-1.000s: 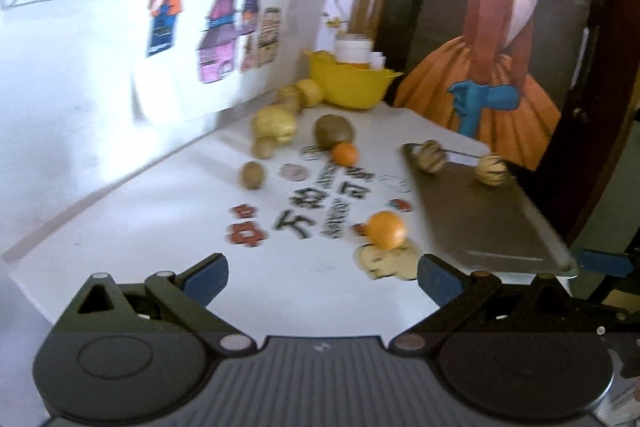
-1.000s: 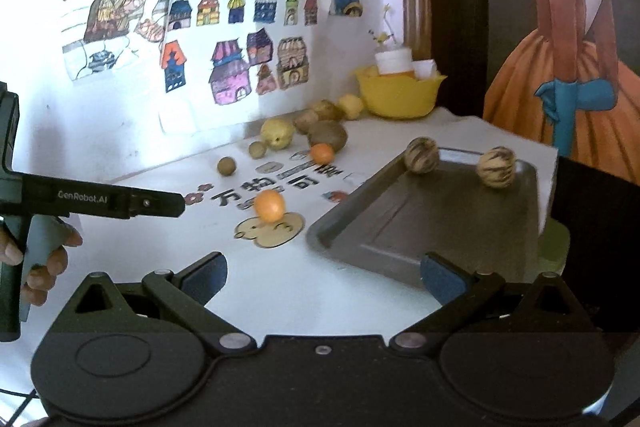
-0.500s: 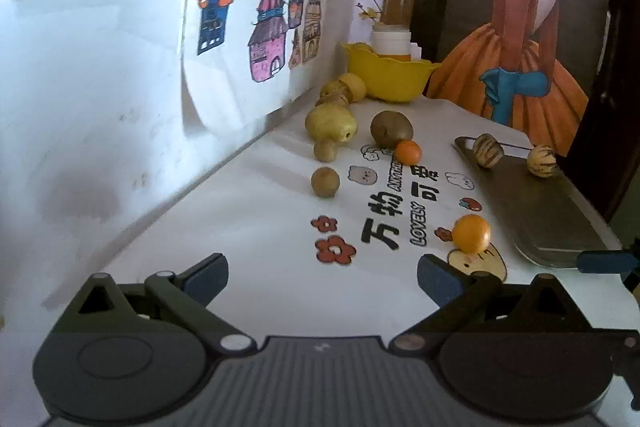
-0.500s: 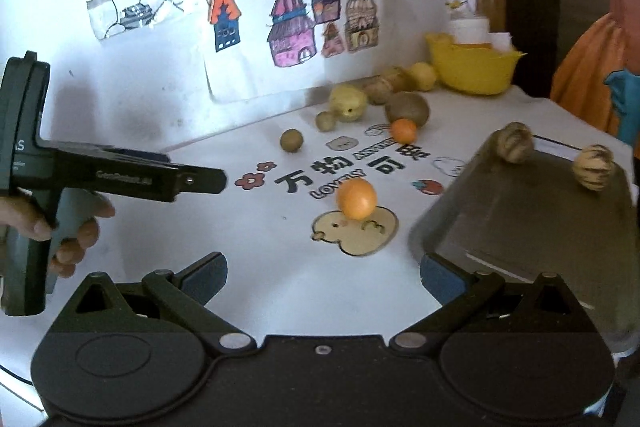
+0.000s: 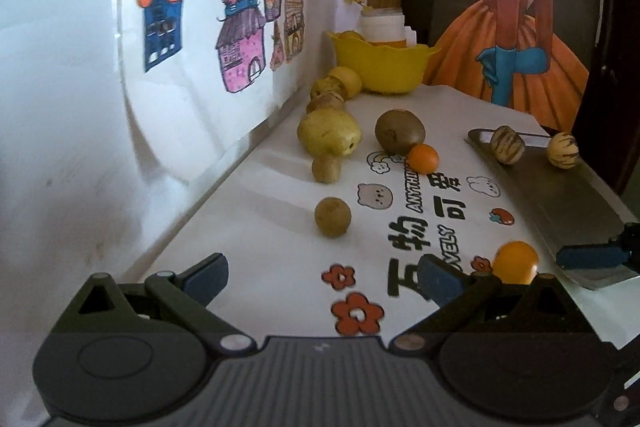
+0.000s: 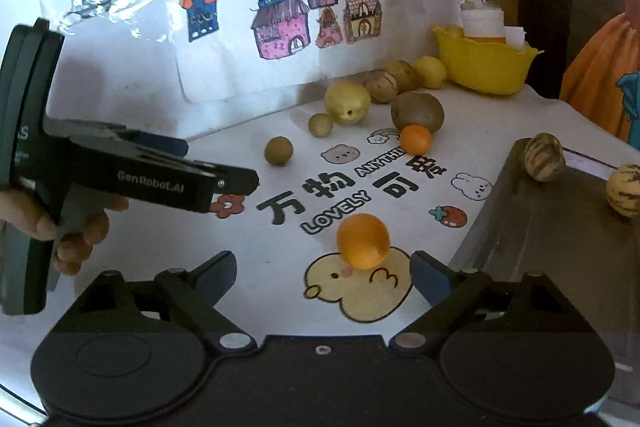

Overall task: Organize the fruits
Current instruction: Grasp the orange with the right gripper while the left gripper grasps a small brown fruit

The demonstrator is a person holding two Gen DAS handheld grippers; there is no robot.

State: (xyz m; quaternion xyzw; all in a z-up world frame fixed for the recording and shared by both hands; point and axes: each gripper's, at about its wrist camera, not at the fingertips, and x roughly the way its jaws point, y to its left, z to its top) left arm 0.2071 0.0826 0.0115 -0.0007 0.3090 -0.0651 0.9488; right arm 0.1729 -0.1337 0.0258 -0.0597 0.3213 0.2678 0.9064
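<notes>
Two oranges (image 6: 363,240), two striped melons (image 6: 544,162) on one tray (image 6: 560,247), one yellow bowl (image 6: 484,67).

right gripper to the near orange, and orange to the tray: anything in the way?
Nothing visible. The orange lies just ahead of the right gripper, whose jaws are closing, not yet on it. Bare mat up to the tray.

A home, looks like a child's corner: coloured house drawings (image 6: 280,23) taped on the wall, a cartoon-printed table (image 6: 280,247) with fruit scattered about, a yellow bowl (image 6: 484,67), a painted dress poster (image 5: 516,39) behind
</notes>
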